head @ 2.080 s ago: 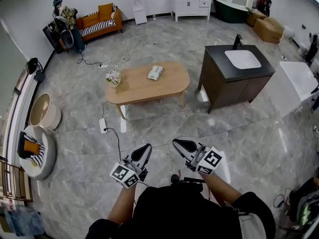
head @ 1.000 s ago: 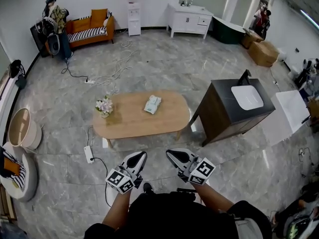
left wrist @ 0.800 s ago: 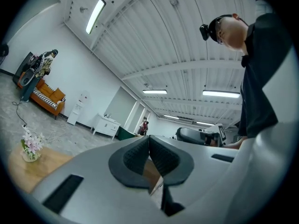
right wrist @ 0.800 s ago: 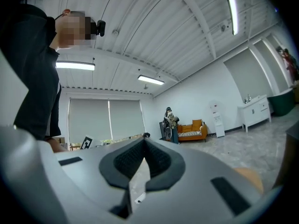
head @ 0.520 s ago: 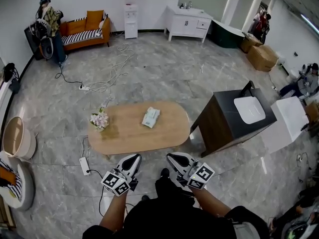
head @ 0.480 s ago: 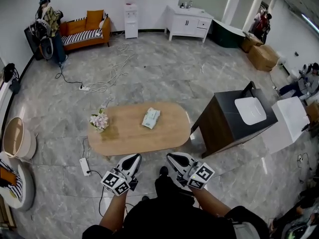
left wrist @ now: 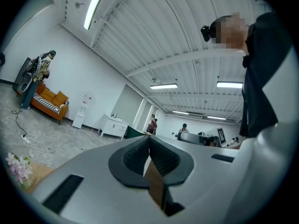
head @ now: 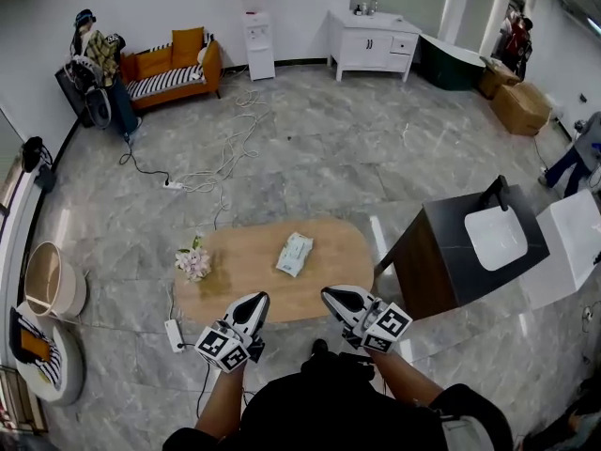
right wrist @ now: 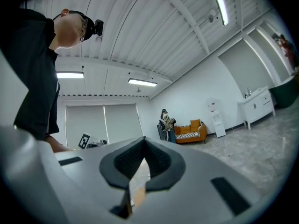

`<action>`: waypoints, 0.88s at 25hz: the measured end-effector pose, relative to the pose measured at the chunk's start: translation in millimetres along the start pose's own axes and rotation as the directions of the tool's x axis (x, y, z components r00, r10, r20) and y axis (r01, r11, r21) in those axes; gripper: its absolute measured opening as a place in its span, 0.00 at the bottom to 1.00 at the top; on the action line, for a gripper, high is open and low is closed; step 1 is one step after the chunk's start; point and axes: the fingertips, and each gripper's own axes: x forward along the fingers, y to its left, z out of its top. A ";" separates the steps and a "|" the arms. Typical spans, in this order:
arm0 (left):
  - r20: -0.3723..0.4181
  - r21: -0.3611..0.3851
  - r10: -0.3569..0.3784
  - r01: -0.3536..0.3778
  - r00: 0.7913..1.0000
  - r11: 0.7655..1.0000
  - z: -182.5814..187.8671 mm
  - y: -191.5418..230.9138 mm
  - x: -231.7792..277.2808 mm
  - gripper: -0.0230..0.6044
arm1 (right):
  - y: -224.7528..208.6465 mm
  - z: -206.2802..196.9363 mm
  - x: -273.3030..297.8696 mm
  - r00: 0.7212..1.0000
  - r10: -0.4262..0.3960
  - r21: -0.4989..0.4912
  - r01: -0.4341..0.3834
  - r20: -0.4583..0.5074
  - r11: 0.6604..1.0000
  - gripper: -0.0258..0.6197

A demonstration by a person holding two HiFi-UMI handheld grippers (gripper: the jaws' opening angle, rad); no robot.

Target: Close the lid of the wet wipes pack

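— What has changed over the last second?
— The wooden worktop sits nearer. Its near edge now meets the tips of both grippers in the head view, where a strip of floor lay between them before.

— And the grippers?
— The left gripper and right gripper are both closed, pads together at the tips, nothing between them, touching nothing.

— Where is the wet wipes pack?
— The wet wipes pack lies about mid-worktop, a little toward the far edge. The flowers stand at the left end. Its lid is too small to read.

— Do the gripper views show it?
— No. The left gripper view catches only the flowers low at the left, the right gripper view an orange sofa.
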 end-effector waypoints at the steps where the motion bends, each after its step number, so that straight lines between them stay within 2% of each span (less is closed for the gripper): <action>1: -0.002 0.006 0.008 -0.008 1.000 1.000 3.0 5.1 10.2 0.06 | -14.7 3.6 2.0 1.000 0.001 0.005 -0.001 0.001 1.000 0.06; 7: -0.024 0.008 0.072 -0.071 0.997 0.997 4.2 44.3 53.2 0.06 | -87.3 4.5 16.9 1.000 0.006 0.040 -0.006 0.008 0.999 0.06; 11: -0.037 0.000 0.084 -0.084 0.996 0.996 9.4 75.2 75.3 0.06 | -125.3 -1.7 32.2 1.000 -0.026 0.078 0.025 0.010 0.997 0.06; 17: -0.036 0.001 0.038 -0.038 0.999 0.999 1.5 139.5 99.5 0.06 | -172.6 -30.1 70.2 0.992 -0.122 0.115 0.126 -0.044 0.985 0.06; 22: -0.057 -0.070 -0.015 0.011 0.998 0.997 -7.5 193.1 108.3 0.06 | -202.6 -38.9 100.1 0.966 -0.252 0.175 0.259 -0.060 0.950 0.06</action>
